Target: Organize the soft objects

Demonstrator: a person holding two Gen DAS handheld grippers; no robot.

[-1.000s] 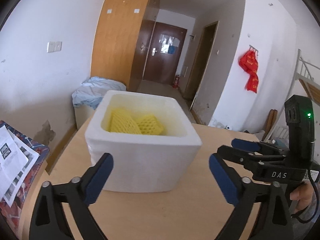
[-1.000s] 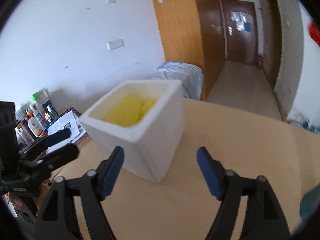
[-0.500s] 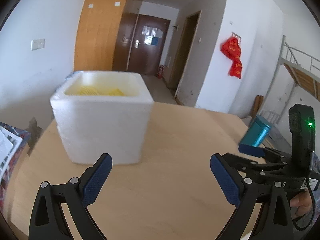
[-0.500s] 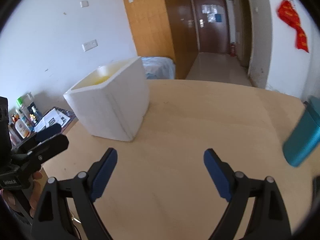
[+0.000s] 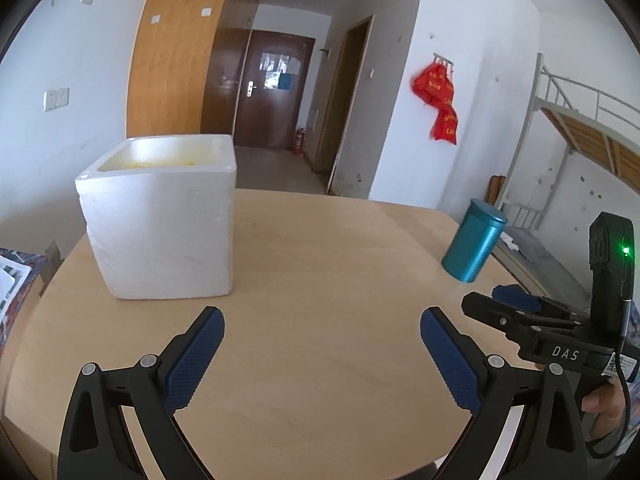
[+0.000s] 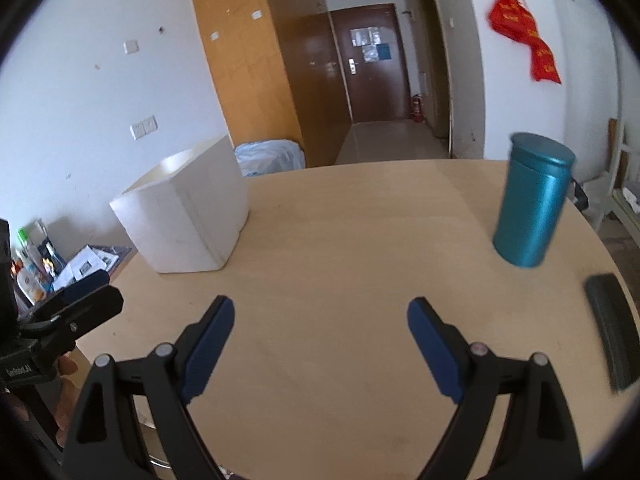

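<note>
Two grippers out over the table [image 5: 320,272], nothing pinched in either.

Far left first: papers [image 5: 10,280], lying off the table's edge. Next along, foam box [image 5: 160,236], upright on the left part of the table with its top open. Only a sliver of yellow stuff [image 5: 160,165] showing inside, just below the rim, too little to tell its shape.

On to the middle: left gripper [image 5: 322,354], blue pads [image 5: 196,354] spread wide over bare wood. Box ahead and to its left, well clear of the tips.

Further right: teal can [image 5: 474,240], lid on, near the table's right edge and well apart from the box.

Then right gripper [image 6: 320,328], carried in a hand [image 5: 604,404] just beside the left one. Jaws just been opening, standing wide apart with only tabletop between them. From the right wrist view, box off to the left and can off to the right, both beyond the fingertips.

Far right in that view: dark flat thing [image 6: 610,332] lying at the table's edge, too blurred to identify.
</note>
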